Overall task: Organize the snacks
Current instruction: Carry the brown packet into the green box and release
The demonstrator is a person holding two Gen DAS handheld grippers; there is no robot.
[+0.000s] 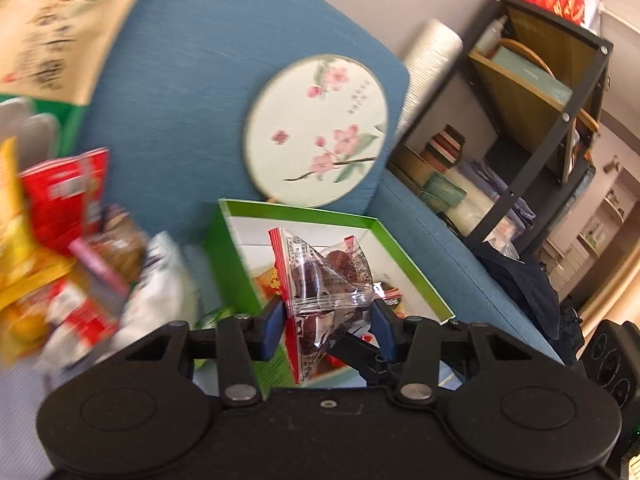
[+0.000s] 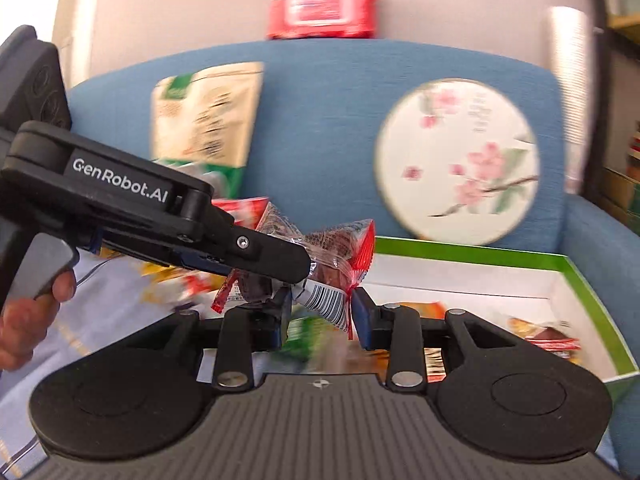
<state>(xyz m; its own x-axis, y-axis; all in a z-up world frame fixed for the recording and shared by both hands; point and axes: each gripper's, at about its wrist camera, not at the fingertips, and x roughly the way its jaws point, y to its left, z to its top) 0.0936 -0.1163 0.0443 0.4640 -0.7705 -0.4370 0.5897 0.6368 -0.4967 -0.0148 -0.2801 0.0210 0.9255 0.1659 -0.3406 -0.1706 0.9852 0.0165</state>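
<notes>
While both grippers are lifted above the blue sofa (image 2: pixel 320 120), each one pinches a clear snack packet with red edges. The left gripper (image 1: pixel 325 322) has its jaws pressed on a packet of dark snack (image 1: pixel 320 280), which stands up between the blue pads. Seen from the right wrist view, this left gripper (image 2: pixel 276 270) comes in from the left side, and a hand (image 2: pixel 28 320) holds its grip. The right gripper (image 2: pixel 320 322) has its jaws closed on a second packet (image 2: pixel 326 300), the one with a barcode, and the two packets are touching or very near to each other. Just behind them lies an open green box (image 2: pixel 580 276) with white inside, on the seat at the right; some snacks (image 2: pixel 548 336) already lie in it. On the left a blurred pile of snack bags (image 1: pixel 60 260) is heaped. A round fan with pink flowers (image 1: pixel 318 132) leans against the sofa back.
</notes>
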